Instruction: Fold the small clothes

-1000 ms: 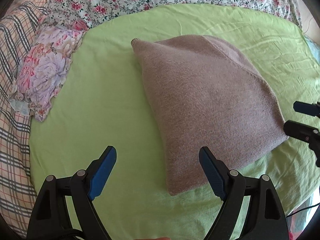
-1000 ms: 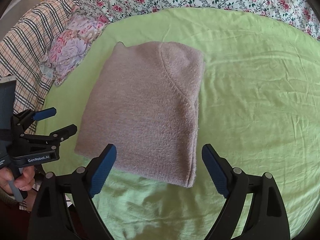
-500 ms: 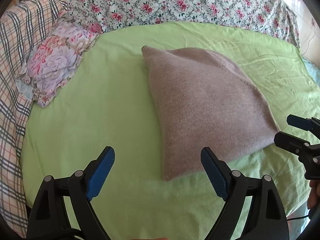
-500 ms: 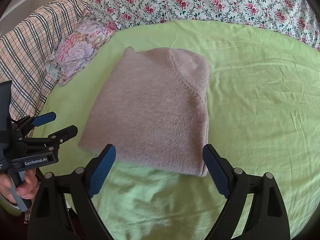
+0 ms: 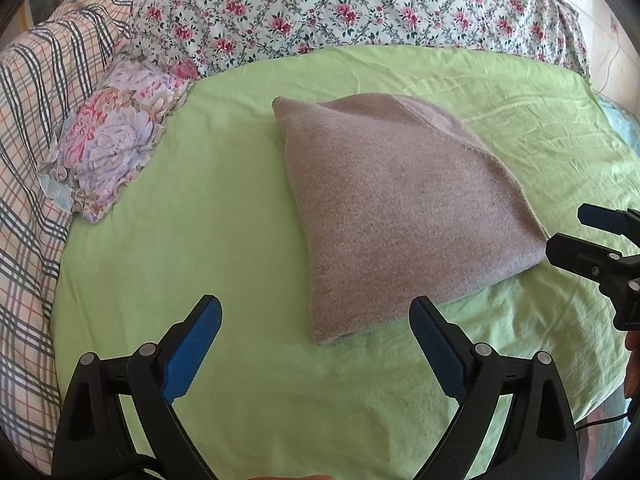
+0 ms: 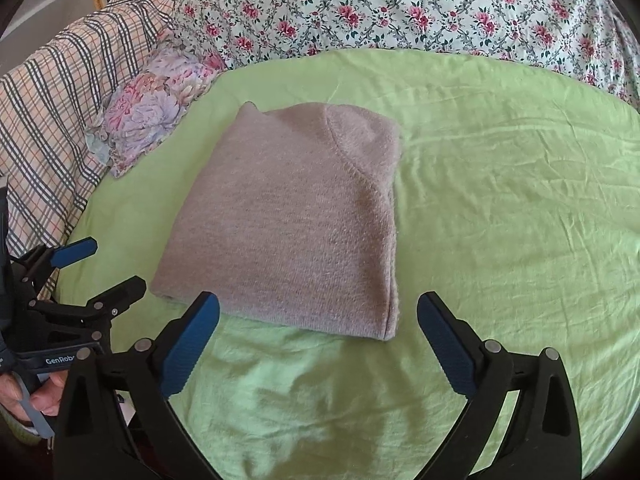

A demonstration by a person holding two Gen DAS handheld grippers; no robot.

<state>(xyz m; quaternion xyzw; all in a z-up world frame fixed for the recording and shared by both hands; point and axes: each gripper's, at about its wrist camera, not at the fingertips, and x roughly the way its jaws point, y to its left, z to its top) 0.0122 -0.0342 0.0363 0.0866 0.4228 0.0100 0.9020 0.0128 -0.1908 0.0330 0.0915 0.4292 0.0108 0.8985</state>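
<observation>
**A:** Your sweater [image 6: 288,236] already sits folded in a neat block mid green sheet [image 6: 500,220], so don't poke it. Just lift the left gripper [image 5: 316,338] and right gripper [image 6: 318,336] straight away, jaws wide and empty as they are now.

**B:** Agreed. Compared with a second back, you've backed both off: the near hem sits farther from the blue pads, and more of the floral quilt [image 5: 360,4] shows.

A mauve-grey knit sweater [image 6: 288,232] lies folded flat on the green sheet [image 6: 500,208].
</observation>
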